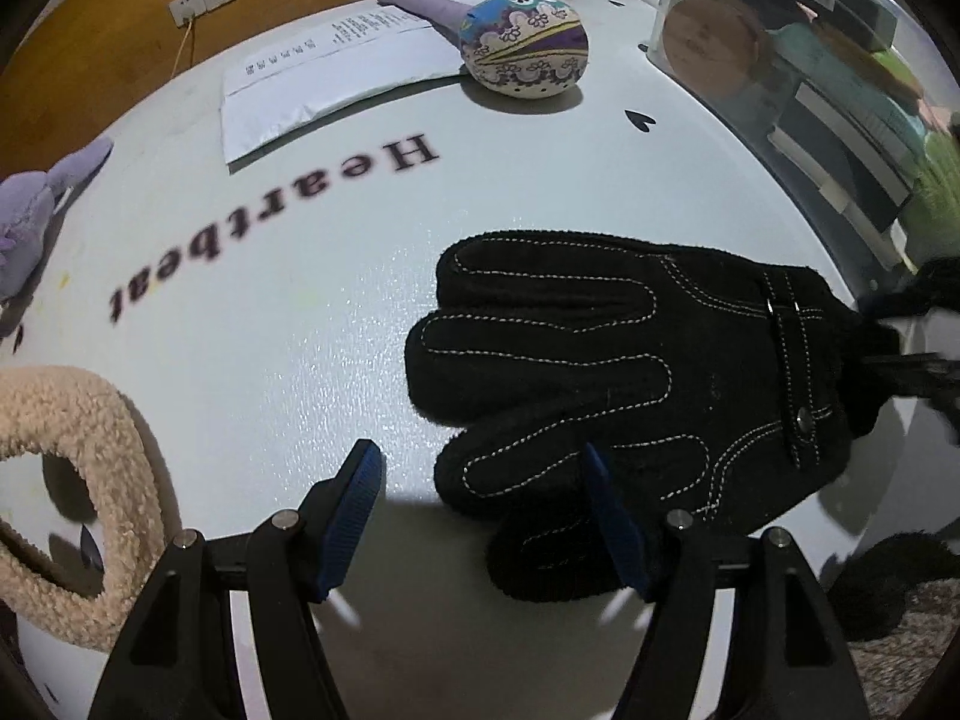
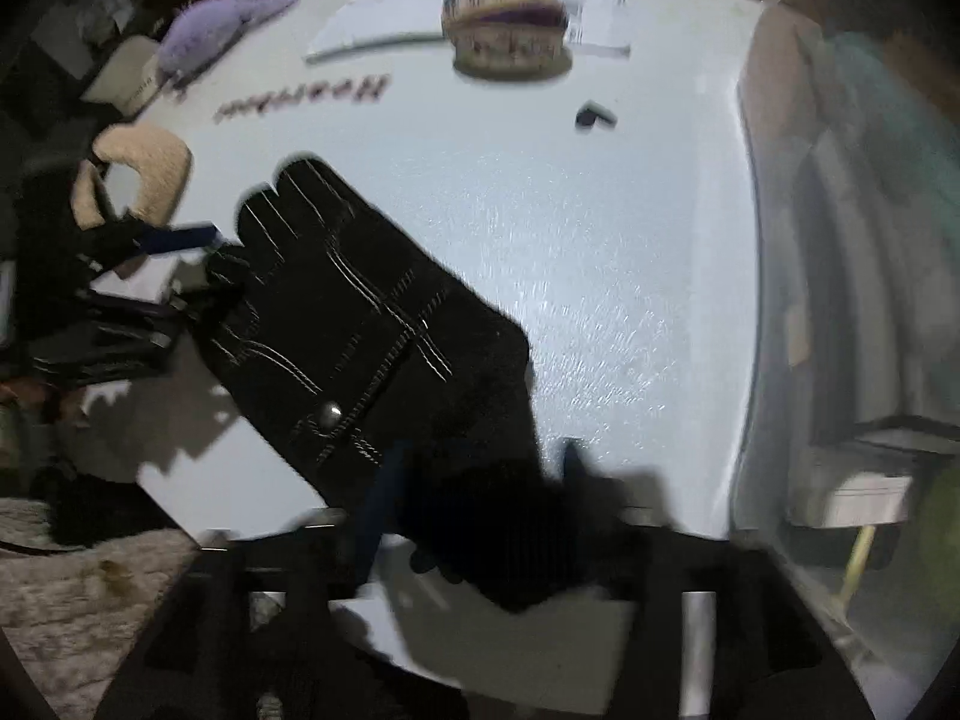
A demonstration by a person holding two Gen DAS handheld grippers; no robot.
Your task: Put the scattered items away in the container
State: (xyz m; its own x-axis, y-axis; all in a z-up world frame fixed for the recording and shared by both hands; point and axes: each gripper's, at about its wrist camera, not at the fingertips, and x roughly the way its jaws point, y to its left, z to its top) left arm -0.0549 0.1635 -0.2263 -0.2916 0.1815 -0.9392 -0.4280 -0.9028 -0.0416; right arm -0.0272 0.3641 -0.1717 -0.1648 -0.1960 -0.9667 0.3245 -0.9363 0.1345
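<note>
A black glove (image 1: 600, 372) with white stitching lies flat on the white table (image 1: 300, 360). My left gripper (image 1: 486, 516) stands open just above the table. The glove's lowest finger lies against its right blue pad (image 1: 612, 522), and the left pad is over bare table. In the blurred right wrist view the glove (image 2: 360, 312) runs diagonally. Its knitted cuff (image 2: 492, 528) sits between the spread fingers of my right gripper (image 2: 480, 498), which looks open. The clear plastic container (image 1: 810, 90) stands at the table's right side with items inside.
A patterned egg-shaped cushion on a purple handle (image 1: 525, 45) lies at the back on a white envelope (image 1: 336, 78). At the left are a purple plush (image 1: 30, 210) and a beige fluffy ring (image 1: 78, 480). A rug (image 1: 900, 630) shows past the table's near-right edge.
</note>
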